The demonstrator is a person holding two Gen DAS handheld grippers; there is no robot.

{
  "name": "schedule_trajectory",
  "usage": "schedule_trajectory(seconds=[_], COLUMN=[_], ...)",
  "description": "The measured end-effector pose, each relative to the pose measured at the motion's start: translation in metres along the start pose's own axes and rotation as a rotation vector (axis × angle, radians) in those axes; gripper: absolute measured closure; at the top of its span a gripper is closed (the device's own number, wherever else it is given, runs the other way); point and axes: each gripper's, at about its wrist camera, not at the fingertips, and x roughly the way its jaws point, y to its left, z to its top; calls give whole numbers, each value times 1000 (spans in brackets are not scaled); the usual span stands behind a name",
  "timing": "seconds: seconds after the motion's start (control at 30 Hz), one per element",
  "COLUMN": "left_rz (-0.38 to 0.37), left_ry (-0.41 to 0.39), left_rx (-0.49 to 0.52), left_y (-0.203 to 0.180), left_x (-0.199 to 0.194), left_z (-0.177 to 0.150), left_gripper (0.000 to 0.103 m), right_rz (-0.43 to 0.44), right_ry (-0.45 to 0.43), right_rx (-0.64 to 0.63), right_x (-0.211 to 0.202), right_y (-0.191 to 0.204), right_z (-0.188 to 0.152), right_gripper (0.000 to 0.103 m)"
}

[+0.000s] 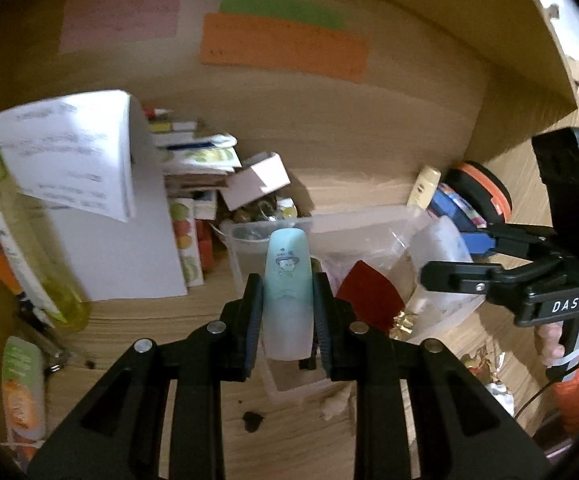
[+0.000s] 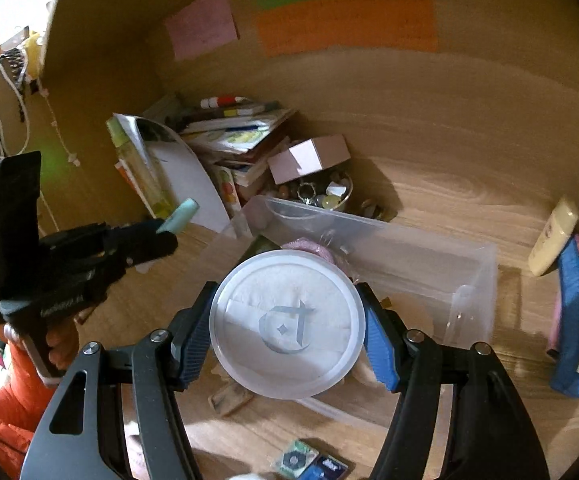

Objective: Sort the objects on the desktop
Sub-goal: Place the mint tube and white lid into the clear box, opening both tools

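the left tongs (image 1: 287, 300) were clamped on a small pale-blue tube (image 1: 288, 292), its long axis running forward along the fingers with the rounded cap pointing away. the right tongs (image 2: 289, 328) gripped a round frosted container (image 2: 287, 324) by its rim, lid face turned toward that camera. both things were carried clear of the desk (image 1: 329, 440), above the near side of the clear plastic bin (image 2: 429, 264).

the relation that mattered was the bin's place: it lay just ahead of and below both tongs, its long side running across the view. in the right wrist view the round container hung over the bin's near wall, so the right hand looked the nearer of the two. the left tongs stood off to the bin's left end, the tube aimed toward a stack of books (image 2: 241, 136) and a dish of trinkets (image 2: 321, 196) behind. my guess was that a short forward-and-down drop would put either thing inside.
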Motion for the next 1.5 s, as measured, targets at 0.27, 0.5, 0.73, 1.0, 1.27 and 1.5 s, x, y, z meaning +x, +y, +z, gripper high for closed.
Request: schedule_trajectory(seconds=[0.27, 0.5, 0.73, 1.0, 1.27, 1.5], left_rz=[-13, -5, -19, -30, -10, 34], left_ry=[59, 84, 91, 72, 18, -67], left_rx=[4, 16, 11, 19, 50, 78], left_y=[-3, -3, 1, -1, -12, -27], left_x=[30, 42, 44, 38, 20, -14], left_z=[-5, -10, -12, -13, -11, -11], left_gripper=[79, 79, 79, 79, 54, 28], right_rz=[-11, -87, -146, -211, -243, -266], right_ry=[44, 73, 118, 67, 14, -44], right_rx=[-15, -114, -163, -199, -146, -91], right_x=[35, 55, 67, 53, 16, -29], right_y=[-4, 6, 8, 16, 16, 16], right_z=[2, -1, -1, 3, -5, -20], right_gripper=[40, 40, 40, 40, 26, 20])
